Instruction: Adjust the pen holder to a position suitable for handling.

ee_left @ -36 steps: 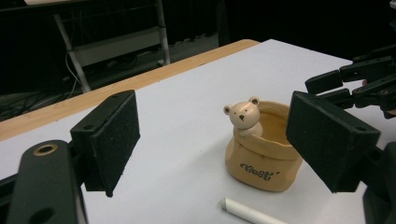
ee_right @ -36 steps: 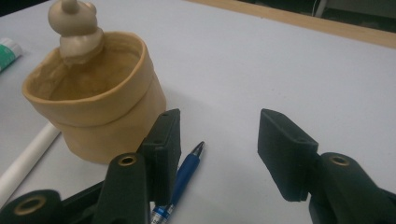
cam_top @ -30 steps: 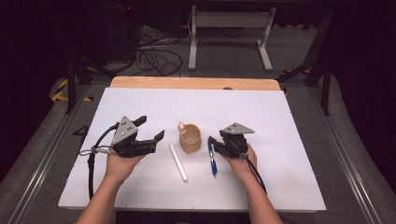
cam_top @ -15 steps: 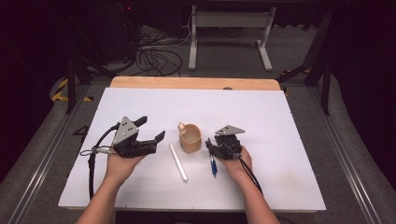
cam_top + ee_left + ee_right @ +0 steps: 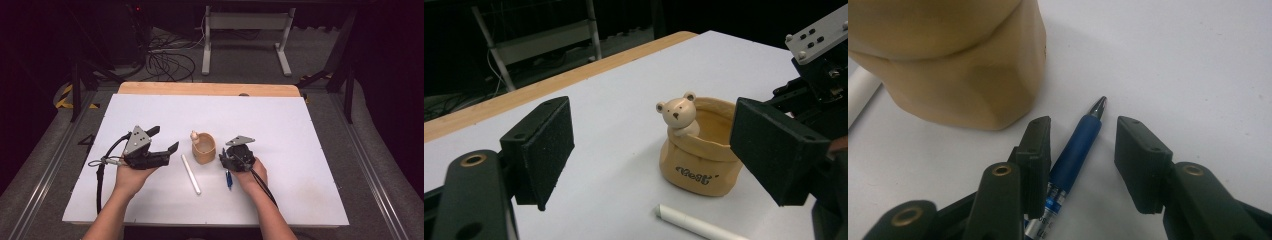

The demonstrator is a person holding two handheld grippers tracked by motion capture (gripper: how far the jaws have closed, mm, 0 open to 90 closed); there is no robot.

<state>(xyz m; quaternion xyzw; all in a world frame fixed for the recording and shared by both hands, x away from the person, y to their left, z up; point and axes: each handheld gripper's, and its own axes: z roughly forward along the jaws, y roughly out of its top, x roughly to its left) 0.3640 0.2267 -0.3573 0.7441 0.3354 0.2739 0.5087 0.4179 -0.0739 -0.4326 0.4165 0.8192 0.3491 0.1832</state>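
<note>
A tan ceramic pot [image 5: 204,151] with a small bear figure [image 5: 194,135] on its rim stands mid-table. To its right a blue pen [image 5: 228,180] lies on the white board. My right gripper [image 5: 226,161] points down over it. In the right gripper view the blue pen [image 5: 1068,167] lies between the jaws of the right gripper [image 5: 1083,145], which have just been closing. The left jaw is almost on the pen and a gap remains at the right jaw. My left gripper [image 5: 162,139] is held open left of the pot, facing it [image 5: 701,160]. A white pen [image 5: 190,173] lies between the hands.
The white board [image 5: 300,130] lies on a wooden table whose bare strip [image 5: 210,89] shows at the back. A cable [image 5: 102,170] trails from the left gripper. Beyond the table are floor cables [image 5: 165,60] and a metal stand [image 5: 245,30].
The right gripper has shifted slightly left and lowered over the blue pen, and its jaws have narrowed around it. The left gripper has stayed still.
</note>
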